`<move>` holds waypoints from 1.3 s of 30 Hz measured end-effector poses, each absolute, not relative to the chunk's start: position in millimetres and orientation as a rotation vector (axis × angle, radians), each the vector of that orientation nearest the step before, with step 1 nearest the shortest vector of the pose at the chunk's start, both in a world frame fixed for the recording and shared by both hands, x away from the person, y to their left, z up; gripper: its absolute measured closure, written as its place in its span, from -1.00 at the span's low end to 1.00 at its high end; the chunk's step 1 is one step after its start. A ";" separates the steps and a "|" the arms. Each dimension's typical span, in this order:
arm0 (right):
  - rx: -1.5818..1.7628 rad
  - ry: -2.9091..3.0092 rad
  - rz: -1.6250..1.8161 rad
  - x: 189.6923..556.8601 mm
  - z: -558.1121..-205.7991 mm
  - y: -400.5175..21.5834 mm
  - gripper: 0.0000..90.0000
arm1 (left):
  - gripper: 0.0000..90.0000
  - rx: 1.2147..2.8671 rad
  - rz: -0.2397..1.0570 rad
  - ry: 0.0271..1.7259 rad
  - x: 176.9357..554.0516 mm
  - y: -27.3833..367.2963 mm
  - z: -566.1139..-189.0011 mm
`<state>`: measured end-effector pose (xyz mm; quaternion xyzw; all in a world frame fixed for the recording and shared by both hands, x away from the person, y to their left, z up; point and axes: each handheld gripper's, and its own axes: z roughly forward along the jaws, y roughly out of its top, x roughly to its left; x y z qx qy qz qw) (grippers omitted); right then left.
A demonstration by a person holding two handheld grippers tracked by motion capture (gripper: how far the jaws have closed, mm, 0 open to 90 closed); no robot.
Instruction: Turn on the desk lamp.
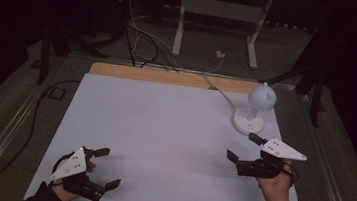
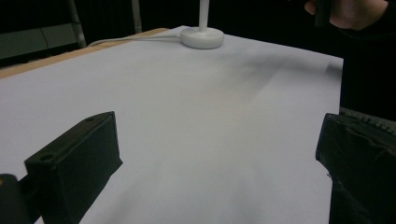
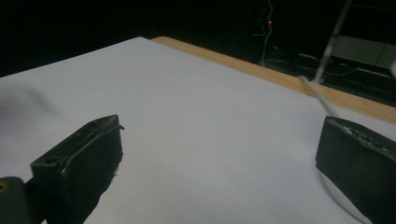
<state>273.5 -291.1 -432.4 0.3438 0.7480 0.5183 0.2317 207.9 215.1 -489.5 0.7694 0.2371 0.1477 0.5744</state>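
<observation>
Apparently idle: left gripper [image 1: 110,167] near front-left corner of white table sheet [image 1: 163,129], jaws spread wide, grasping nothing. Right gripper [image 1: 241,147] near right edge, just in front of white desk lamp [image 1: 255,108], jaws likewise released, empty. No task thing named. Broad bare middle for moving; lamp cord [image 1: 217,90] crowds far-right.

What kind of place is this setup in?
Probably a lab or a recording workspace rather than a home. A white sheet covers a wooden table that carries little beyond a small white lamp, loose cables trail over the floor behind, and a white stand frame sits in dim surroundings.
</observation>
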 end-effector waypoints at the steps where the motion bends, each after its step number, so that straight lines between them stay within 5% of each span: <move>1: 0.945 2.056 1.425 273.5 -432.4 -291.1 -1.00 | -0.99 1.800 0.346 0.557 208.0 215.2 -489.4; 39: 1.289 1.866 1.268 327.9 -459.9 -349.9 -1.00 | -0.99 1.802 0.344 0.560 207.8 215.3 -489.5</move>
